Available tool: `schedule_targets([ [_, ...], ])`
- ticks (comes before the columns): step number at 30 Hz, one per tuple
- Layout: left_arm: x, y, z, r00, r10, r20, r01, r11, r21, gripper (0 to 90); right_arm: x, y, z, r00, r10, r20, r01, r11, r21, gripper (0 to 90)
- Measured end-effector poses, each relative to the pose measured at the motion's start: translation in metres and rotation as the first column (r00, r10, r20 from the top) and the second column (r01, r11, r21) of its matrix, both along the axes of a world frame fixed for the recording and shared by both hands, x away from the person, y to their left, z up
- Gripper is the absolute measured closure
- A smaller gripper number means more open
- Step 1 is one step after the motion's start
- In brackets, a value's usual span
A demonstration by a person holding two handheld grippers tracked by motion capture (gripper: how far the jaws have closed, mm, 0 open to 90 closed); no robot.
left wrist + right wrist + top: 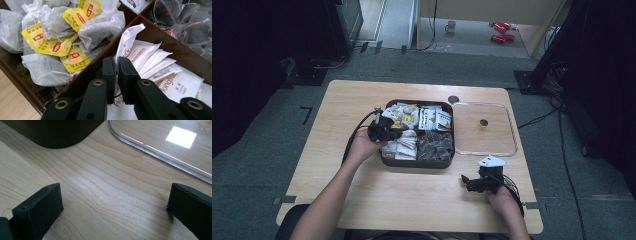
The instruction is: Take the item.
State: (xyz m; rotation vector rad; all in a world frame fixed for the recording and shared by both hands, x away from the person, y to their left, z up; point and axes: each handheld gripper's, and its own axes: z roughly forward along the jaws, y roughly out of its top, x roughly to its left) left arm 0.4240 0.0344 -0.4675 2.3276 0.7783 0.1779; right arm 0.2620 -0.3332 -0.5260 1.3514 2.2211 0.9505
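Observation:
A brown tray [417, 164] with four compartments sits mid-table. My left gripper [383, 131] is at its left side, over the near-left compartment of white sachets [403, 146]. In the left gripper view the jaws [116, 62] are shut on one white sachet [130, 41], whose top corner stands up above the other white sachets [155, 61]. Tea bags with yellow tags [57, 47] fill the compartment beyond the divider. My right gripper [473, 182] rests low over bare table near the front right; its jaws [115, 202] are open with nothing between them.
A clear lid [484, 129] lies flat to the right of the tray, and its rim [155, 155] runs just ahead of the right gripper. The tray's dark corner [57, 132] is ahead left. Dark pyramid tea bags [190, 22] fill another compartment.

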Motion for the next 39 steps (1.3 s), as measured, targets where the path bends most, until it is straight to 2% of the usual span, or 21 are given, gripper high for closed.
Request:
schedule_targets([
  [10,0.001,0.002,-0.001,0.9999,-0.005,-0.009,0.005,1.0,0.003,88.9,0.0,0.0,0.0,1.0,0.0,0.0,0.0,1.0,0.0,0.0],
  [32,-0.003,0.013,0.012,1.0,-0.006,0.004,0.006,0.9985,-0.054,89.6,0.0,0.0,0.0,1.0,0.0,0.0,0.0,1.0,0.0,0.0],
  [39,-0.006,0.017,0.019,0.9998,-0.004,0.021,0.006,0.9973,-0.073,89.6,0.0,0.0,0.0,1.0,0.0,0.0,0.0,1.0,0.0,0.0],
])
